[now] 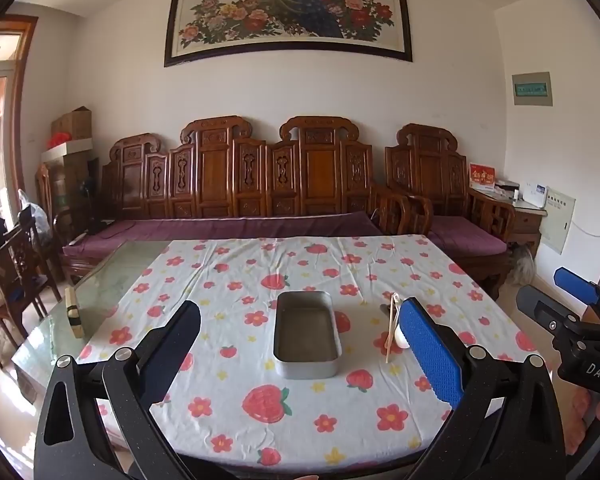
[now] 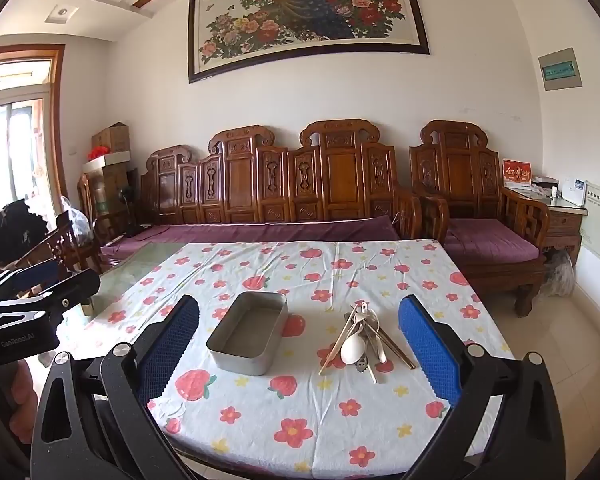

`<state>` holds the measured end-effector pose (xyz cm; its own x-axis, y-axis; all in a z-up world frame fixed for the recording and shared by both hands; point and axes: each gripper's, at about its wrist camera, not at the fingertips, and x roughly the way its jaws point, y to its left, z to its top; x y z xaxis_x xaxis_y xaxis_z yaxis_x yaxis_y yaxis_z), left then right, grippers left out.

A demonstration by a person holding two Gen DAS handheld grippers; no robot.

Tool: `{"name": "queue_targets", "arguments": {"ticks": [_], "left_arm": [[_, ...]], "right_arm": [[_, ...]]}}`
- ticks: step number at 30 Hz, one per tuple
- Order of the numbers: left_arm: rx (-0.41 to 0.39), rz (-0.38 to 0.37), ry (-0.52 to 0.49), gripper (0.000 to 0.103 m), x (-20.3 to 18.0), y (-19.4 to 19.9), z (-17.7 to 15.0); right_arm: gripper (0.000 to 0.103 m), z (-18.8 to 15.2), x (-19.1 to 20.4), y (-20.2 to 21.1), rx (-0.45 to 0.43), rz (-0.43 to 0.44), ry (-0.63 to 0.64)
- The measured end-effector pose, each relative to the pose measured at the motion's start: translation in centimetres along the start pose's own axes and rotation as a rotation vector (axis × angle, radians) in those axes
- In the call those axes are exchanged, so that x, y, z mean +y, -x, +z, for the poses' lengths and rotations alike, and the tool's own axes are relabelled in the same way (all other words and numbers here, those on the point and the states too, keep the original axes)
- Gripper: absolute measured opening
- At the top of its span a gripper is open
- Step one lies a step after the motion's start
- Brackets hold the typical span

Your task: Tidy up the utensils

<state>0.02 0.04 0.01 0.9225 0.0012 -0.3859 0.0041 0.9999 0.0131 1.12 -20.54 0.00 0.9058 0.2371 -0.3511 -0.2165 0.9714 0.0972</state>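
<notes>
Blue-padded, both tongs stood wide apart and held nothing: the left tongs (image 1: 300, 344) framed the metal tin (image 1: 306, 334), and the right tongs (image 2: 300, 344) hovered short of the heap of utensils (image 2: 364, 340). That heap, with a white spoon (image 2: 353, 349), pale chopsticks (image 2: 338, 342) and some metal pieces crossed over one another, lay on the flowered cloth (image 2: 300, 412) of the counter, just to the right of the tin and apart from it. The tin looked empty, so by my judgement the work stood at its first step, with nothing yet sorted. The next move would call for the right tongs to go down onto a single piece, likely the topmost one, and to close on a thin handle without dragging the tangled neighbours.
</notes>
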Motion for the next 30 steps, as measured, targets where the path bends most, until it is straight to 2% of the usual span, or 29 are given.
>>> {"name": "queue_targets", "arguments": {"ticks": [30], "left_arm": [[-0.01,0.001,0.0,0.097,0.5,0.7,1.6]], "right_arm": [[0.1,0.1,-0.1,0.2,-0.004,0.0,-0.002]]}}
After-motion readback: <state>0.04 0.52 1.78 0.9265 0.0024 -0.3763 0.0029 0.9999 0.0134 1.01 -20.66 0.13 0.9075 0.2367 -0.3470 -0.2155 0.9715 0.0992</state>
